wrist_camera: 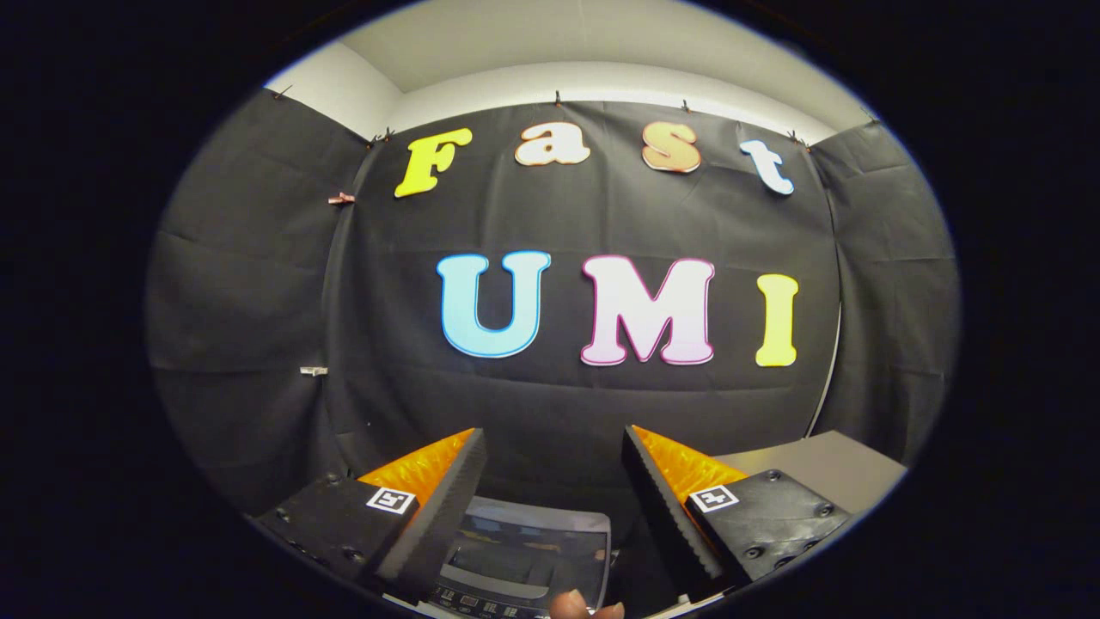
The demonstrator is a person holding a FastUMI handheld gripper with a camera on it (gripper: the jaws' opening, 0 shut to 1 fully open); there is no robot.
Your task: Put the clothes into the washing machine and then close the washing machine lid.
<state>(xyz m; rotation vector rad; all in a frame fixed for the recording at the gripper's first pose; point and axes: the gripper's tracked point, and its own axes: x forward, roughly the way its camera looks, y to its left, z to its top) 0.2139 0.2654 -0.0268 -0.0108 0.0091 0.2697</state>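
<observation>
The gripper [550, 447] is showing two wedge-shaped fingers [438, 507] with ridged inner faces, standing apart. Each finger's block mount is carrying dark screws and a small square black-and-white marker [391, 499] at twelve o'clock.

Mount: fisheye camera riding on the gripper [554, 447], looking forward along its two fingers, which stand apart with open space between them
Facing: roughly level, straight at the booth's black cloth wall [550, 395]; pale ceiling above
Nearness: the wall stands well beyond the fingertips
Below: the washing machine [524, 554] top sits low between the fingers, close under the camera
Right side: a grey surface [816, 468] beyond the right finger
</observation>
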